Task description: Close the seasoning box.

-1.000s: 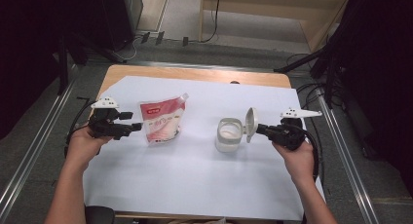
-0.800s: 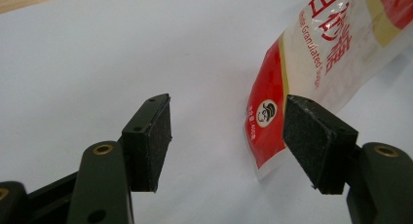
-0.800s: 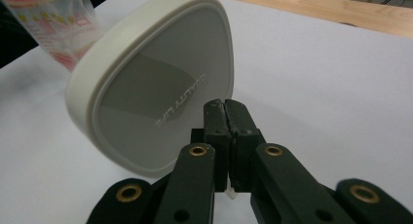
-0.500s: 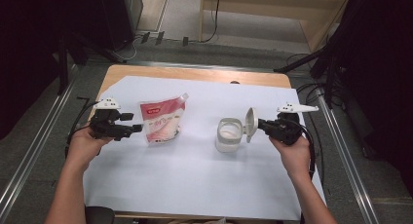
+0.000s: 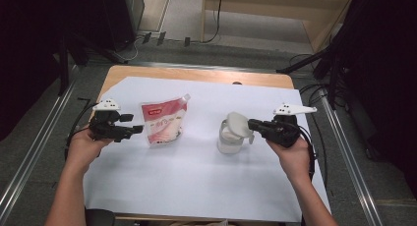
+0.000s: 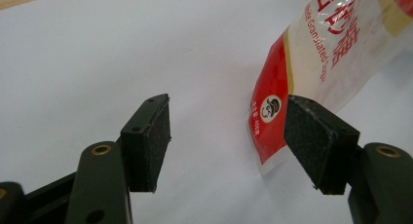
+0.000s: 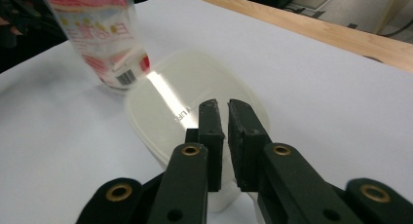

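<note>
A red-and-white pouch (image 5: 163, 123) (image 6: 331, 48) (image 7: 104, 44) lies flat on the white sheet. My left gripper (image 5: 137, 131) (image 6: 226, 136) rests just left of it, open, with the pouch's corner beside one pad and nothing between the jaws. A clear tub (image 5: 227, 143) stands right of centre with its cream lid (image 5: 237, 123) (image 7: 165, 97) tilted over its top. My right gripper (image 5: 252, 124) (image 7: 223, 109) hovers at the lid's right edge. Its jaws have just been opening and stand a sliver apart with nothing between them.
A white paper sheet (image 5: 196, 186) covers most of the wooden table (image 5: 196, 74). Metal rails run along both sides on the floor, and cables trail from each gripper. Dark equipment stands beyond the far edge.
The lid, held upright beside the tub by the right gripper, now leans down over the tub. The right hand has shifted slightly. The left gripper has not moved.
</note>
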Motion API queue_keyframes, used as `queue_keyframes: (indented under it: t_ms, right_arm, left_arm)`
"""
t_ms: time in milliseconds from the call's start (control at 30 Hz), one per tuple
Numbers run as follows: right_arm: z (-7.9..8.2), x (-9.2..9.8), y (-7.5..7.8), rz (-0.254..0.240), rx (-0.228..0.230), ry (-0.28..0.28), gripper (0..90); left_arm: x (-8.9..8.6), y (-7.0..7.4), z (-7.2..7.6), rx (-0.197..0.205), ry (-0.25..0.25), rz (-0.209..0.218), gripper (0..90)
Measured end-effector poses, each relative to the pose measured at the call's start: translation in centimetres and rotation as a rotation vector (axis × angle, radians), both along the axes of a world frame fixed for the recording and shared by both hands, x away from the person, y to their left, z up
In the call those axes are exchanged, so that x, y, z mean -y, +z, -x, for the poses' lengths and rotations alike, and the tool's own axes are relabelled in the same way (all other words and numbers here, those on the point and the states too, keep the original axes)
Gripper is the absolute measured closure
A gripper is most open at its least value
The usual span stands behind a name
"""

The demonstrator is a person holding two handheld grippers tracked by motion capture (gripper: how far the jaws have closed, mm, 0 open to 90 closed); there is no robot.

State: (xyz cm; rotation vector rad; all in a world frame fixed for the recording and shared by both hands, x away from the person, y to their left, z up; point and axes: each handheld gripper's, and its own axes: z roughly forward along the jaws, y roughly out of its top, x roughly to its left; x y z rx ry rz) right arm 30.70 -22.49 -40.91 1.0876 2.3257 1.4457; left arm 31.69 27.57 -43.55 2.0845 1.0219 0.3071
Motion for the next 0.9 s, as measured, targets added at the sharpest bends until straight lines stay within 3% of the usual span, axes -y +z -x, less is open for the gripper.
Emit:
queue_keyframes:
  t_ms: [200, 433, 900]
  right_arm:
    - [-0.1, 0.0, 0.0, -0.001, -0.004, 0.023, 74.6]
    - [0.1, 0.9, -0.3, 0.001, 0.002, 0.006, 60.3]
    - [0.7, 4.0, -1.8, -0.012, 0.023, -0.042, 51.9]
  left_arm:
    - [-0.1, 0.0, 0.1, -0.014, -0.005, -0.015, 35.1]
    - [-0.1, -0.1, 0.3, -0.001, 0.005, -0.006, 34.9]
    - [-0.1, 0.0, 0.3, 0.0, -0.005, 0.002, 34.8]
